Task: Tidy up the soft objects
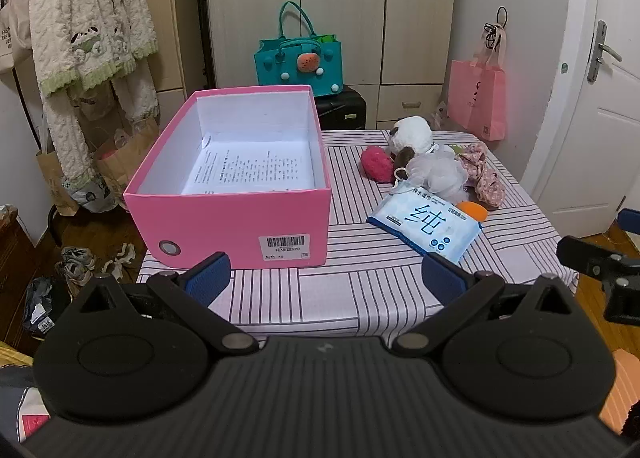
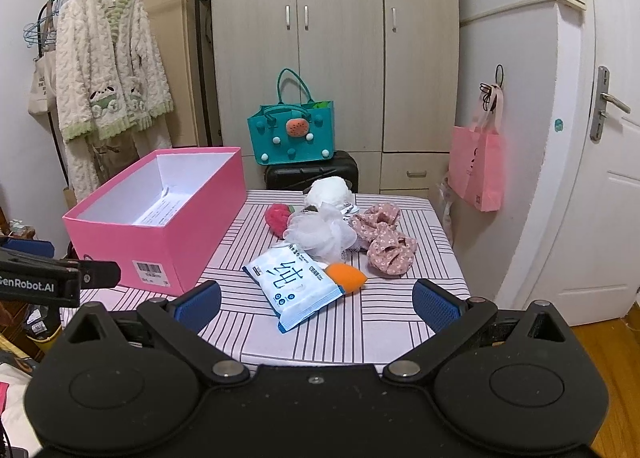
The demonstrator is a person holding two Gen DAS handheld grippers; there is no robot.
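Along the near edge of the striped table (image 2: 400,310), bare cloth lies before both grippers. Pink box (image 1: 240,226) at left holds only printed paper (image 1: 252,170). Wipes pack (image 2: 294,290), orange sponge (image 2: 346,277), mesh pouf (image 2: 322,234) and floral scrunchies (image 2: 386,242) cluster right of it. Left gripper (image 1: 326,282) and right gripper (image 2: 316,300) hover level, jaws wide, holding nothing.

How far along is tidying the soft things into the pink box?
Nothing done: the pink cardboard box holds only a printed sheet. Both open grippers, left and right, are empty. Left: white mesh pouf, floral fabric, orange sponge, wipes pack.
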